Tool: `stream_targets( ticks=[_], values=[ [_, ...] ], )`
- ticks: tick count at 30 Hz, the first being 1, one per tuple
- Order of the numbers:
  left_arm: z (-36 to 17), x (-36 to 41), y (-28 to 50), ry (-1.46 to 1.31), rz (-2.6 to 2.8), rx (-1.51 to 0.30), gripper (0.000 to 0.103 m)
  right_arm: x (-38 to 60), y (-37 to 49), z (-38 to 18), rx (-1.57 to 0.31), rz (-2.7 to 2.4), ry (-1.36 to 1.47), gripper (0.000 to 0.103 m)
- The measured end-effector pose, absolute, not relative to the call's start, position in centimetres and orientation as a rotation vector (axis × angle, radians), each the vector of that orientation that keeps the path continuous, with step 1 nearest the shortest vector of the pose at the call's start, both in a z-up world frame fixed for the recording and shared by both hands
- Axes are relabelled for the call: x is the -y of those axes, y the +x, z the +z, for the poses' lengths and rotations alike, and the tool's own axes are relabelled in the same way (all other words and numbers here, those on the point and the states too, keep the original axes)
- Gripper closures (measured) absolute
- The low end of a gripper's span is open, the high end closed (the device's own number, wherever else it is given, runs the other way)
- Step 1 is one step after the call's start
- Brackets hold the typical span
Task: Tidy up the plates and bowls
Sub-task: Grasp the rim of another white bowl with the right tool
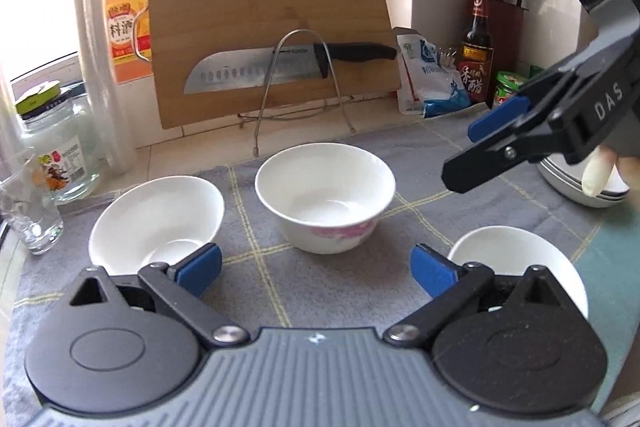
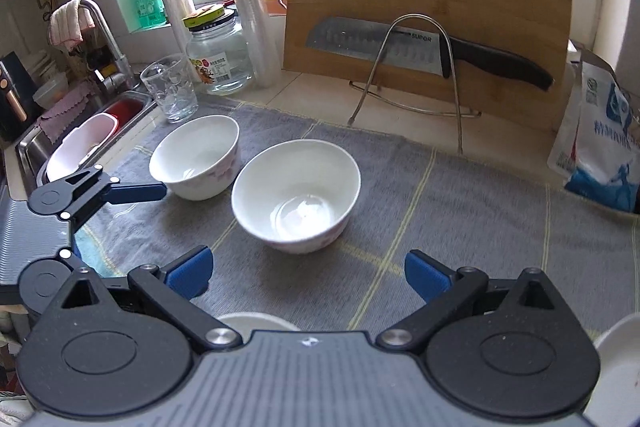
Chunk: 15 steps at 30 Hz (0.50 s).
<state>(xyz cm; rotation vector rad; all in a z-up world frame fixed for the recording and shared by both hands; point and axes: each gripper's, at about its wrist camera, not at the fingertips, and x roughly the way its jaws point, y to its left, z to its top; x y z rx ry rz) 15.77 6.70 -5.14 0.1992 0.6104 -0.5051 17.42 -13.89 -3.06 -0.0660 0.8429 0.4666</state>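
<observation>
While three white bowls sit upright on the grey checked cloth [image 1: 320, 291], neither tool holds any of them. The landmark is the middle bowl [image 1: 325, 195], the one with pink flowers on its outer wall, standing near the centre of the cloth. A second bowl [image 1: 156, 223] stands beside it toward the sink, close but apart from it. A third bowl [image 1: 516, 267] lies on the other side of the middle bowl, nearer the camera, partly hidden behind the left gripper's finger. Beyond that, at the cloth's far edge from the sink, a stack of plates [image 1: 580, 187] shows only in part.

The left gripper [image 1: 316, 269] hovers on the near side of the middle bowl, jaws spread wide and empty. The right gripper [image 2: 306, 275] likewise faces the middle bowl, spread wide with nothing between the blue pads [image 2: 188, 273].

Behind the middle bowl a wooden cutting board [image 1: 272, 35] leans upright on a wire rack [image 1: 296, 87], with a knife [image 1: 288, 65] resting across its front. Left of the board stand an orange bottle [image 1: 124, 19], a glass jar [image 1: 56, 147] and a drinking glass [image 1: 28, 203]. Right of it are a white and blue bag [image 1: 432, 83] and a dark sauce bottle [image 1: 476, 43].
</observation>
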Motion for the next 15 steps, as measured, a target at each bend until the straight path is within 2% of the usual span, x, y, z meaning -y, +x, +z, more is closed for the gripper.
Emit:
stream_targets(
  ticks=[15],
  values=[
    [-6.8,-4.8,18.8,0.196,-0.555,-0.651,0.006,12.2,22.2,-4.3,-0.878,0.511,-0.122,0.0]
  ],
)
